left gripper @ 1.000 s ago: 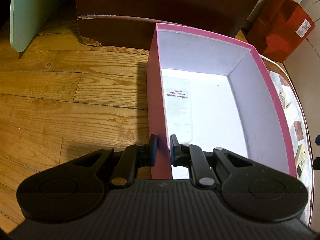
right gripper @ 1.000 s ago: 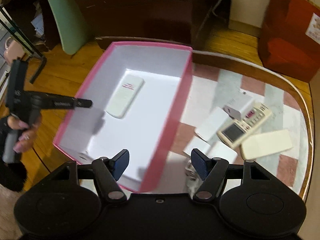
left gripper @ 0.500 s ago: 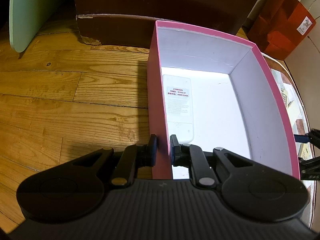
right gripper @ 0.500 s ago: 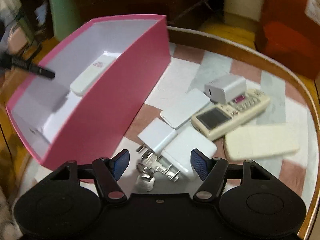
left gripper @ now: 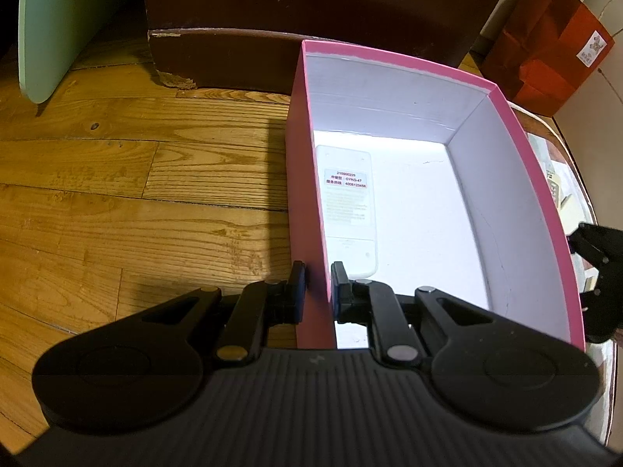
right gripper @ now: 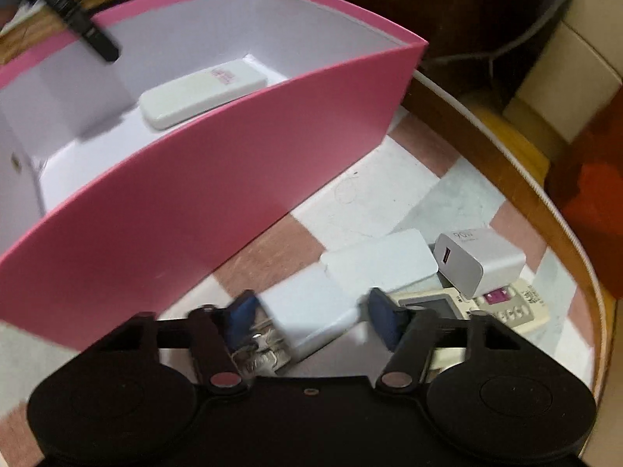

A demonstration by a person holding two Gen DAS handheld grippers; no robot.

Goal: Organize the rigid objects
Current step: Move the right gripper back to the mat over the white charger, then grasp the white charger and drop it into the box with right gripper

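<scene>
Left claw (left gripper: pixel 316 286) pinches the pink box's (left gripper: pixel 307 194) left wall; right claw (right gripper: pixel 309 321) hangs spread over the chargers.

A white remote (left gripper: pixel 348 210) lies label-up inside the box, along its left wall at 12 o'clock from the left claw. On the checked worktop (right gripper: pixel 373 198), a white charger block (right gripper: pixel 311 305) sits between the right claw's blue pads; a 90W adapter (right gripper: pixel 481 262) and buttoned remote (right gripper: pixel 506 307) lie at 2 o'clock.

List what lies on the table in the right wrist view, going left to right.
pink box → white plug adapter between the open right tool's fingers → flat white slab → white 90W charger → grey remote
</scene>
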